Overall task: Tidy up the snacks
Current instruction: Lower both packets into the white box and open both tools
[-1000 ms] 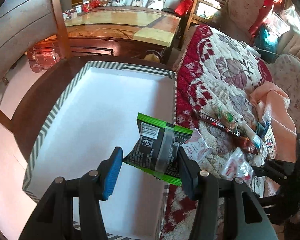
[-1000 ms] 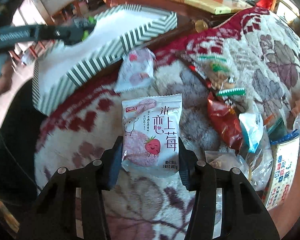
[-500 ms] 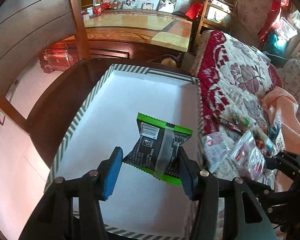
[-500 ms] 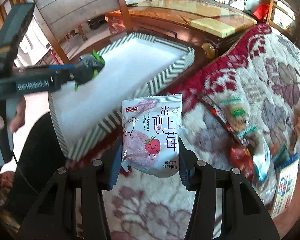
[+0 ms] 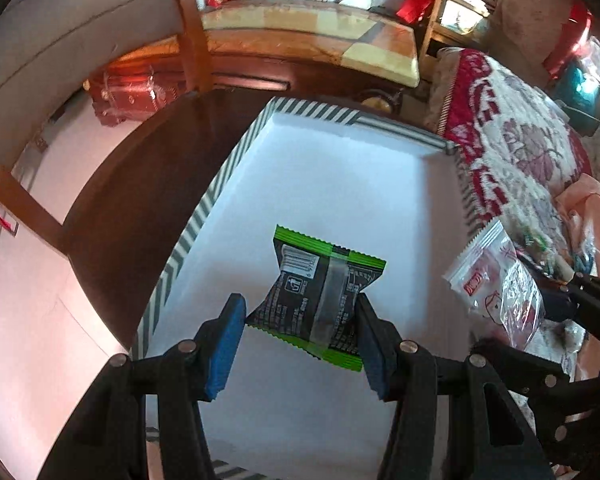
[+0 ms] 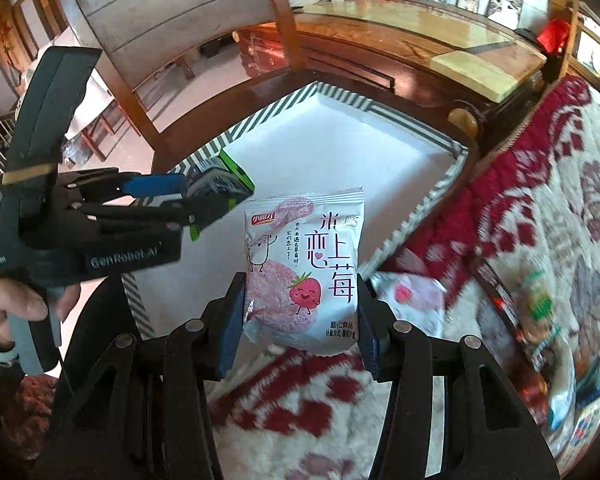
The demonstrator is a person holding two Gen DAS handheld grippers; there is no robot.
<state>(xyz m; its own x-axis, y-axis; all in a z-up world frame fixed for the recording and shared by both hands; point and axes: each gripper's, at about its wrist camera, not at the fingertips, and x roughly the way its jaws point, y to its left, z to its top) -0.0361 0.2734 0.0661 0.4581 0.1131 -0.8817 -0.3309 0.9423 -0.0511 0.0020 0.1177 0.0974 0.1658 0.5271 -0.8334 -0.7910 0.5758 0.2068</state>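
My left gripper (image 5: 298,312) is shut on a black and green snack packet (image 5: 324,292) and holds it above the white floor of a grey-striped box (image 5: 340,176). In the right wrist view my right gripper (image 6: 300,292) is shut on a white and pink strawberry snack packet (image 6: 304,264), upright over the near right rim of the box (image 6: 340,148). The left gripper (image 6: 192,204) reaches in from the left there with the black and green packet (image 6: 228,184), a hand (image 6: 16,304) on its handle. The strawberry packet (image 5: 496,280) shows at the right of the left wrist view.
The box stands on a dark wooden table (image 5: 140,184) beside a red and white floral blanket (image 6: 540,184). Several loose snacks (image 6: 540,308) and another pink packet (image 6: 412,300) lie on the blanket. A wooden chair (image 6: 160,24) stands behind the table.
Both grippers have carried their packets toward the box. The left one is further over the box floor. The right one has left the blanket and reached the box's rim.
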